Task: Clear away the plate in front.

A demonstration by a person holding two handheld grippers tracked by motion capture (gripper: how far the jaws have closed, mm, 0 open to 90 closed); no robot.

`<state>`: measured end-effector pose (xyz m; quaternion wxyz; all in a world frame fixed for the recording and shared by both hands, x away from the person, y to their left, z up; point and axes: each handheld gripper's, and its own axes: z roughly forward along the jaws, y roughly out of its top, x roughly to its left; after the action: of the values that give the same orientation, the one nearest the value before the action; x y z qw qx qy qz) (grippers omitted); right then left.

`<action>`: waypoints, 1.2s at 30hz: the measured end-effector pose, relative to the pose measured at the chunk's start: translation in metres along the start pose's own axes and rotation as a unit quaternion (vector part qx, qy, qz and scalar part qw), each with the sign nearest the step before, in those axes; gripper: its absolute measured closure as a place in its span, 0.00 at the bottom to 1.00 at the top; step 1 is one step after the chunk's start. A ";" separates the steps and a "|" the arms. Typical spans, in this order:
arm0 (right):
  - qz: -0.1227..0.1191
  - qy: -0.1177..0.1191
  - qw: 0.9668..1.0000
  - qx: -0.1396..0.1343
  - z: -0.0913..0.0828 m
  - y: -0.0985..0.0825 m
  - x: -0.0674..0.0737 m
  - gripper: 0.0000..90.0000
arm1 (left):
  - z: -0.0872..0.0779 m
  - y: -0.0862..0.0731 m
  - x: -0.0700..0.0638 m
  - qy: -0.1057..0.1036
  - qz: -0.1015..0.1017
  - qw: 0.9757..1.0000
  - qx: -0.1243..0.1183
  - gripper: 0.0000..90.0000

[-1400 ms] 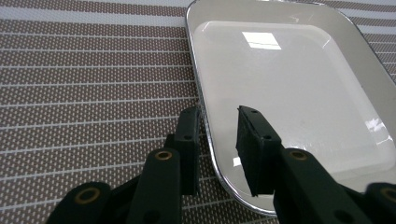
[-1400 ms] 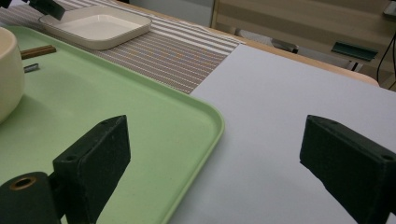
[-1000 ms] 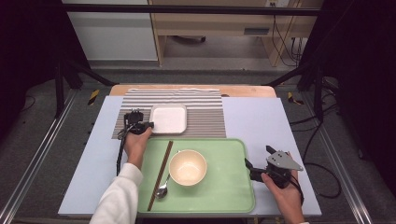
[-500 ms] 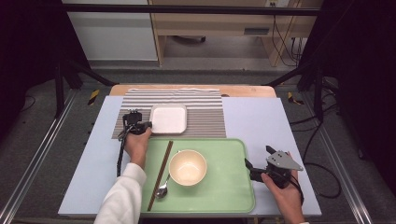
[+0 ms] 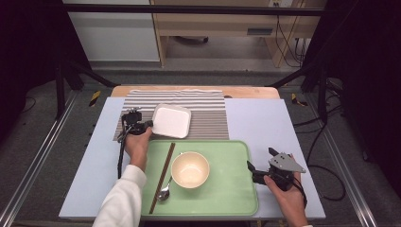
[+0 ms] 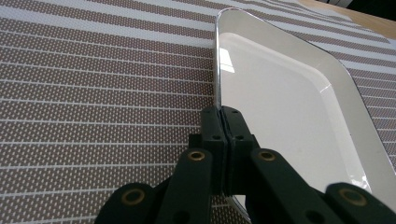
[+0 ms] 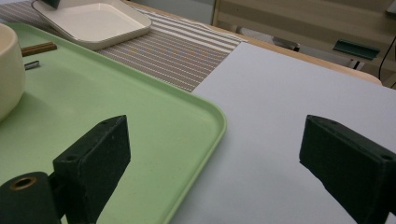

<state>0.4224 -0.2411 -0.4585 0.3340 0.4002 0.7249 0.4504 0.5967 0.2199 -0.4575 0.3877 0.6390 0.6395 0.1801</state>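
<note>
A white square plate lies on a striped placemat. My left gripper is shut on the plate's left rim, and its jaws have just been closing on that thin edge. At the right side of the green tray, my right gripper stands open. One of its jaws is over the tray's corner and the other over the pale blue table cover, with nothing gripped.
On the tray stand a cream bowl, brown chopsticks and a metal spoon. The pale blue cover stretches right of the placemat. The table's wooden far edge lies beyond.
</note>
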 end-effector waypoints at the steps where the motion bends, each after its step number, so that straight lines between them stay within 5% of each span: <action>1: 0.000 0.000 1.000 -0.001 0.000 0.000 0.000 0.10 | -0.001 0.000 0.000 0.000 0.000 1.000 -0.003 0.99; 11: 0.001 -0.001 1.000 -0.003 0.000 0.001 0.000 0.10 | -0.012 0.007 -0.007 -0.018 -0.006 0.999 -0.026 0.99; 16: 0.026 -0.001 1.000 -0.006 0.001 0.005 0.002 0.10 | -0.023 0.012 -0.016 -0.034 -0.002 0.999 -0.041 0.99; 21: 0.049 0.004 0.999 -0.018 0.002 0.025 0.009 0.11 | -0.032 0.013 -0.025 -0.050 0.001 0.998 -0.047 0.99; 36: 0.043 0.030 0.998 -0.024 0.033 0.070 0.036 0.14 | -0.048 0.012 -0.055 -0.090 0.028 0.994 -0.056 0.99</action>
<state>0.4529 -0.1774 -0.4109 0.3019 0.4095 0.7056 0.4933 0.5631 0.1818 -0.4039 0.4736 0.6479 0.5724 0.1683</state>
